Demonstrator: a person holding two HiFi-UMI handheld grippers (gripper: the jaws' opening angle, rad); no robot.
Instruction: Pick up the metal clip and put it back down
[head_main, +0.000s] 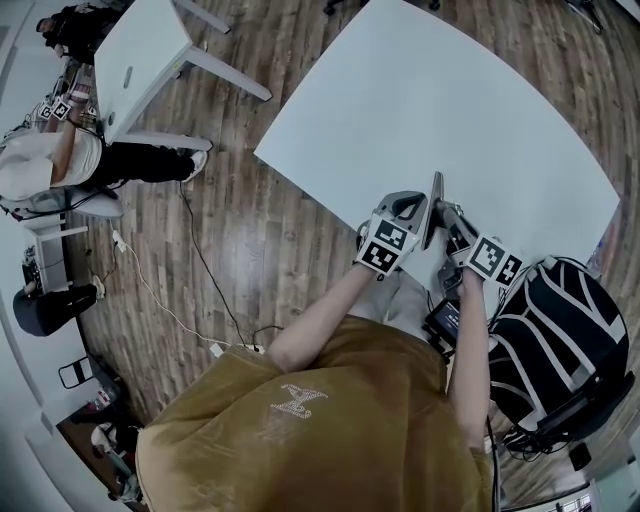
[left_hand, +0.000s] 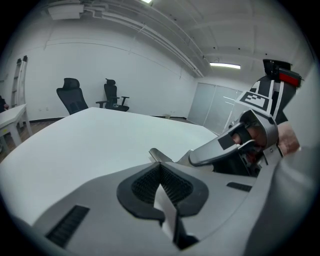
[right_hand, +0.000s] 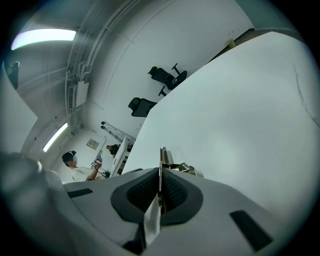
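metal clip (right_hand: 181, 169): getting pinched by its thin flat part in the right gripper (right_hand: 161, 172), jaws pressing together on it, most likely to be keeping it from slipping. poking out past the tips, with a little wire loop showing on one side. being kept close to the near edge of the white table (head_main: 440, 90), right in front of the person; not showing if touching the top or hanging just over it. crowding in from beside, the left gripper (left_hand: 160, 165), jaws together too, with a shiny tab sticking out right at the tip, so seeming to be nipping the same clip and helping to steady it. standing far off past the table, two black chairs (left_hand: 72, 96). sitting well away by a smaller table (head_main: 145, 45), another person (head_main: 45, 165). trailing over the wooden floor, a thin cable (head_main: 150, 290). seeing nothing on the table top near the clip, so probably finding an easy way back down.
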